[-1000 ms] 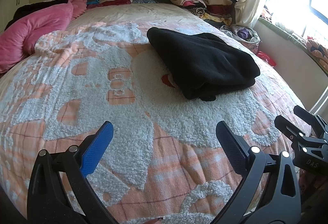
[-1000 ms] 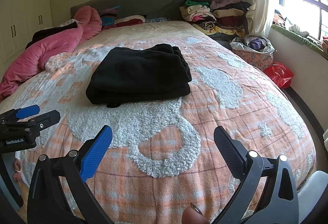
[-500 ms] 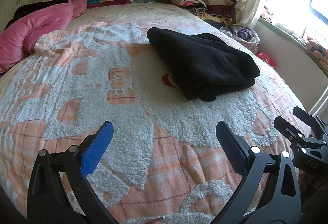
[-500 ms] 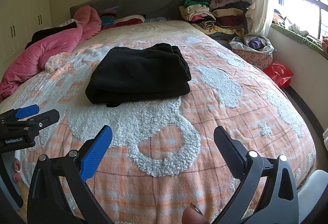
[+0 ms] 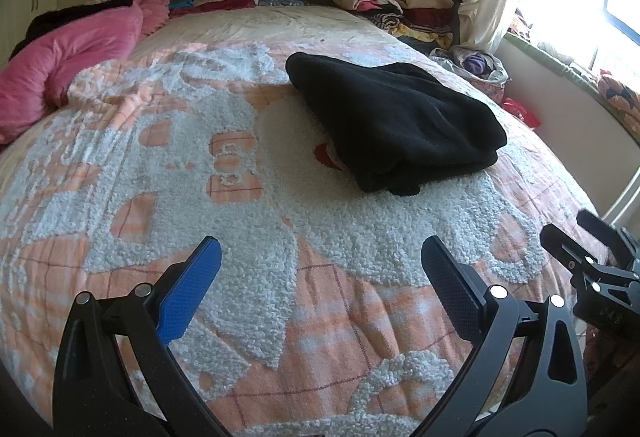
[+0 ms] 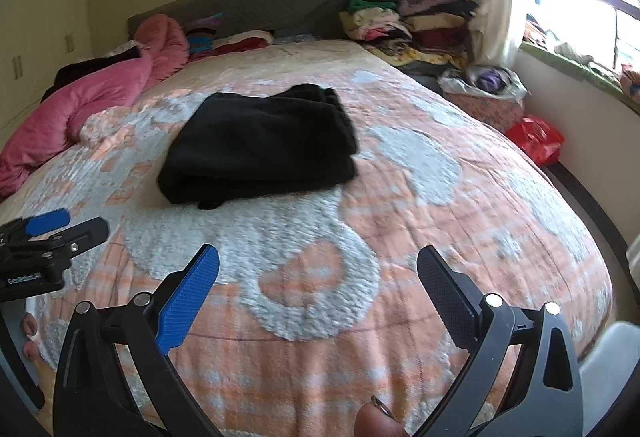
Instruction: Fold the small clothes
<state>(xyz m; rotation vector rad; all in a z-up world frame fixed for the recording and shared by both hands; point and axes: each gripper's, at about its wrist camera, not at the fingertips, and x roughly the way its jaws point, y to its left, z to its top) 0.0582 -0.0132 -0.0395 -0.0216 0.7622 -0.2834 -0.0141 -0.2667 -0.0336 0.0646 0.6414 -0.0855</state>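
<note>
A: Right wrist view differs from a second ago: the folded black fleece garment [image 6: 260,149] sits higher and smaller, and the picture is slightly smeared, so the right gripper [image 6: 318,279] is pulling back.

B: And the left gripper [image 5: 320,271]?

A: Barely shifted. Both hover above the orange-and-white fluffy bedspread [image 5: 168,173], jaws spread wide, holding nothing.

B: So this piece looks done?

A: Likely. It lies mid-bed as a compact layered rectangle, one small flap poking out at the near edge.
</note>
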